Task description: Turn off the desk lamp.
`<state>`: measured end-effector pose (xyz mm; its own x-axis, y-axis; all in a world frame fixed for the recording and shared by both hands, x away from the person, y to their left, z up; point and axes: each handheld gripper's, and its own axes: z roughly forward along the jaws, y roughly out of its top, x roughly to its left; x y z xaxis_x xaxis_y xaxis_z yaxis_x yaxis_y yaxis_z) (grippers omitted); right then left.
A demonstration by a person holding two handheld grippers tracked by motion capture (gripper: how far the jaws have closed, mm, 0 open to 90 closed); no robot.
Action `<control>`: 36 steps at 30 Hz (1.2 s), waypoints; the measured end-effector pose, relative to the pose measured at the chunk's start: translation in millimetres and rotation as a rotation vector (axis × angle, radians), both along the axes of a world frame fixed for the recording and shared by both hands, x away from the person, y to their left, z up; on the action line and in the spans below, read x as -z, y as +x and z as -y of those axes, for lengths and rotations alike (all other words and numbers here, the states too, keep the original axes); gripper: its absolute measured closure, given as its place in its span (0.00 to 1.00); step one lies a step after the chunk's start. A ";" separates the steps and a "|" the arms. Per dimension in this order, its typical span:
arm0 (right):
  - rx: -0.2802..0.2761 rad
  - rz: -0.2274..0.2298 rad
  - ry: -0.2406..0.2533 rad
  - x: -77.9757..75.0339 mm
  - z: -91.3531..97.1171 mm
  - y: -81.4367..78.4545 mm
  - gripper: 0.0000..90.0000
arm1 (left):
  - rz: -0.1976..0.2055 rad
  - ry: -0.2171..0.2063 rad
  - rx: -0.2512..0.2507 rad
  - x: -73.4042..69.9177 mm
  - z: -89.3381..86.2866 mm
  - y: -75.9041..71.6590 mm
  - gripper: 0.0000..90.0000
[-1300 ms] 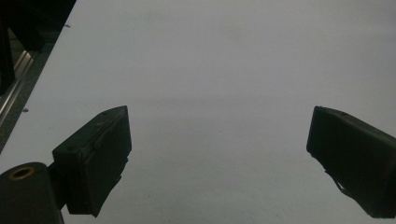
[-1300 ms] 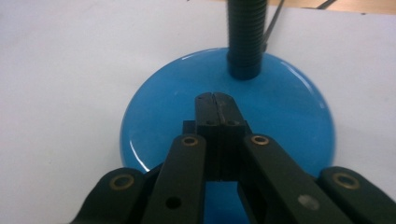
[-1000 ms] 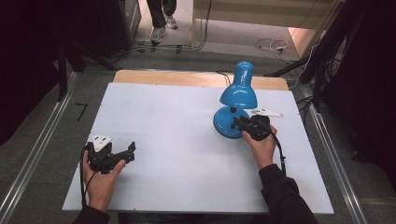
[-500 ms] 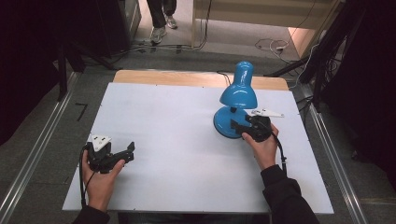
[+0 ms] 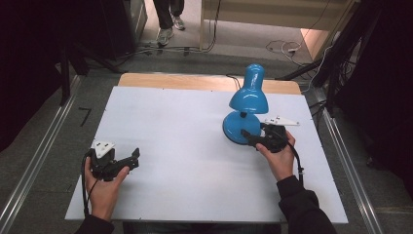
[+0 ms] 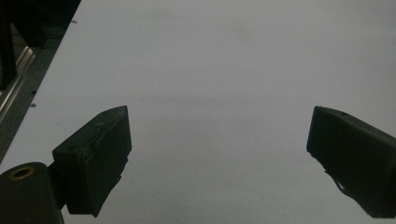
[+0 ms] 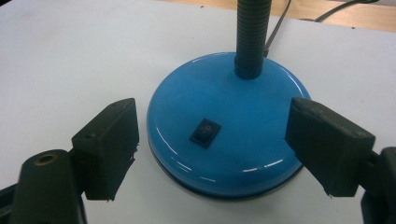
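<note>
A blue desk lamp [image 5: 249, 100] stands on the white table [image 5: 185, 131] at the right, its shade pointing away. Its round base [image 7: 229, 123] carries a black rocker switch [image 7: 205, 132] and a black ribbed neck [image 7: 252, 32]. My right gripper [image 5: 251, 140] is open right at the base's near edge, its jaws spread to either side of the base in the right gripper view [image 7: 212, 154]. My left gripper [image 5: 131, 158] is open at the table's front left, with bare table between its jaws [image 6: 219, 149].
A wooden strip [image 5: 195, 82] runs along the table's far edge. Cables [image 5: 287, 48] lie on the floor beyond, where a person's feet [image 5: 170, 27] stand. Metal rails [image 5: 44, 151] flank the table on both sides.
My right gripper has crept slightly closer to the lamp base. The left gripper has stayed where it was.
</note>
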<state>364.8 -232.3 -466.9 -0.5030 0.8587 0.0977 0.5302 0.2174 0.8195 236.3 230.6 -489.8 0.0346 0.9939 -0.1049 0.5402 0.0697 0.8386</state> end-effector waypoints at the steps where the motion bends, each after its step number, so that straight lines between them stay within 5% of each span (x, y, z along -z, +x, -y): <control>1: 0.000 0.000 0.000 0.0 0.0 0.0 0.18 | 0.000 -0.001 0.000 0.0 0.0 -0.1 0.08; 36: 0.050 -0.020 -0.034 6.8 55.5 -34.0 0.18 | -0.006 -0.004 -0.016 0.6 -3.4 0.1 0.08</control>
<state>330.8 -287.8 -473.7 -0.4573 0.8859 0.0777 0.5577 0.2176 0.8010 236.4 234.0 -490.4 0.0176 0.9939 -0.1086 0.5437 0.0816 0.8353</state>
